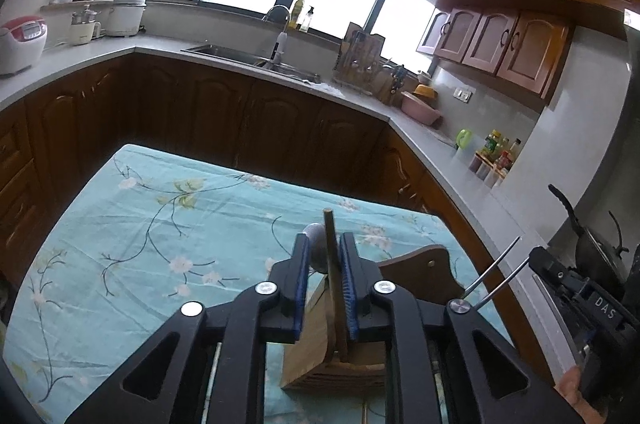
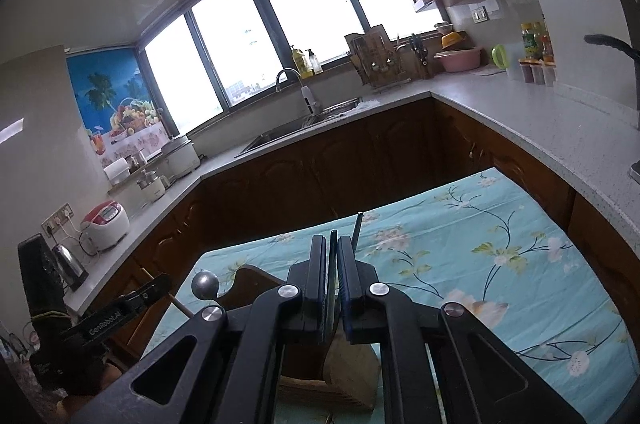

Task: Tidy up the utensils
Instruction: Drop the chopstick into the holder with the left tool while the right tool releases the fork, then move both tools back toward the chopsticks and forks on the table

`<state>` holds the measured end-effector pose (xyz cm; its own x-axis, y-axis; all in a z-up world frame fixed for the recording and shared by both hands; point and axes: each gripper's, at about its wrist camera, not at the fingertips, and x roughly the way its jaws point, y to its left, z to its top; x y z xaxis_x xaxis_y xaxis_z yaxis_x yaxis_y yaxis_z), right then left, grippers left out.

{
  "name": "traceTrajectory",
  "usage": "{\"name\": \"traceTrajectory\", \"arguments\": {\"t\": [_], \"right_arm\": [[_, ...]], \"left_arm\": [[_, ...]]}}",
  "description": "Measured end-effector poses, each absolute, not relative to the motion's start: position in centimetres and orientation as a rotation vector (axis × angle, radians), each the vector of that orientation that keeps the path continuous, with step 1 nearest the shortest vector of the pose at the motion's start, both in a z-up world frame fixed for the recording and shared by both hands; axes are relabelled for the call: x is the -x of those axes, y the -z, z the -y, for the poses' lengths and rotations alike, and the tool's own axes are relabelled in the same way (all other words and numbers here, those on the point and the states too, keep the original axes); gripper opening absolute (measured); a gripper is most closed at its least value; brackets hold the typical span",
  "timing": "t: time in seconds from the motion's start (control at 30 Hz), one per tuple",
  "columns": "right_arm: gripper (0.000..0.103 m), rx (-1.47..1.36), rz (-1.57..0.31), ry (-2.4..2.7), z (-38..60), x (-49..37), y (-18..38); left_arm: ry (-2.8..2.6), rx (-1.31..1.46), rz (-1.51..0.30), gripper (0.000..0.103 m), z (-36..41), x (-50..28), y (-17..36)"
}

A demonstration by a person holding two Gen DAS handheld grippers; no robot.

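Observation:
My left gripper (image 1: 325,244) is shut on a thin wooden-handled utensil (image 1: 330,244) and a grey metal ball-ended utensil (image 1: 317,244), above a bamboo utensil holder (image 1: 316,348) on the floral-clothed table (image 1: 160,224). My right gripper (image 2: 331,244) is shut on two thin dark chopsticks (image 2: 357,230), over the same holder (image 2: 348,368). In the left wrist view the right gripper (image 1: 568,288) shows at the right with the metal chopsticks (image 1: 496,268) sticking out. In the right wrist view the left gripper (image 2: 120,312) shows at the left with the ball-ended utensil (image 2: 205,285).
A brown wooden board (image 1: 424,272) stands behind the holder. Kitchen counters wrap around the table, with a sink (image 1: 248,58), a knife rack (image 1: 360,58), a pink basin (image 1: 420,108), spice bottles (image 1: 496,156), a rice cooker (image 1: 20,42) and a dark pan (image 1: 592,244).

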<state>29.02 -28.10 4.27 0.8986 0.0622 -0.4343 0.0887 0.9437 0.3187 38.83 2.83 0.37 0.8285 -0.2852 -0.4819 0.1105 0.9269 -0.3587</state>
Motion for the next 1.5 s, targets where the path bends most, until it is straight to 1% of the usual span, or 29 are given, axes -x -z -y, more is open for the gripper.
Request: {"name": "traceTrajectory", "arguments": {"t": [0.07, 0.13, 0.17, 0.2, 0.27, 0.33, 0.4, 0.43, 0.5, 0.57, 0.6, 0.63, 0.7, 1.0, 1.5], "right_arm": [[0.01, -0.337, -0.46, 0.018, 28.2, -29.1, -4.2], [0.014, -0.341, -0.462, 0.019, 28.4, -29.1, -4.1], [0.02, -0.343, -0.463, 0.02, 28.4, -29.1, -4.0], [0.031, -0.346, -0.46, 0.023, 28.3, -29.0, -4.0], [0.044, -0.354, -0.452, 0.022, 28.5, -28.8, -4.0], [0.045, -0.357, -0.45, 0.026, 28.7, -28.6, -4.0], [0.052, -0.366, -0.449, 0.021, 28.8, -28.5, -4.0], [0.053, -0.366, -0.45, 0.024, 28.9, -28.4, -4.0], [0.053, -0.367, -0.451, 0.024, 28.9, -28.3, -4.0], [0.053, -0.37, -0.452, 0.023, 28.9, -28.2, -4.0], [0.056, -0.372, -0.451, 0.021, 28.8, -28.1, -4.1], [0.058, -0.375, -0.451, 0.02, 28.8, -28.0, -4.1], [0.071, -0.382, -0.442, 0.015, 28.9, -27.6, -4.2], [0.078, -0.417, -0.458, 0.026, 29.5, -24.3, -3.4], [0.078, -0.454, -0.595, 0.059, 29.2, -16.0, 1.1]], "left_arm": [[0.211, 0.326, -0.559, 0.02, -2.8, -38.7, -0.5], [0.208, 0.323, -0.56, 0.021, -2.8, -38.6, -0.6], [0.208, 0.32, -0.56, 0.021, -2.7, -38.6, -0.7], [0.206, 0.317, -0.572, 0.022, -2.7, -38.6, -0.7], [0.202, 0.313, -0.577, 0.025, -2.6, -38.4, -0.8], [0.201, 0.319, -0.583, 0.031, -2.7, -38.2, -0.8], [0.197, 0.324, -0.587, 0.034, -2.7, -38.1, -0.7], [0.197, 0.325, -0.589, 0.036, -2.7, -38.0, -0.7], [0.198, 0.324, -0.594, 0.039, -2.7, -37.8, -0.8], [0.194, 0.322, -0.599, 0.047, -2.7, -37.6, -1.0], [0.195, 0.323, -0.597, 0.052, -2.8, -37.3, -1.2], [0.197, 0.324, -0.595, 0.055, -2.9, -37.1, -1.3], [0.196, 0.319, -0.591, 0.056, -3.1, -36.3, -1.5], [0.199, 0.315, -0.656, 0.059, -4.2, -31.6, -0.5], [0.182, 0.326, -0.771, 0.059, -5.9, -22.0, 0.3]]}}
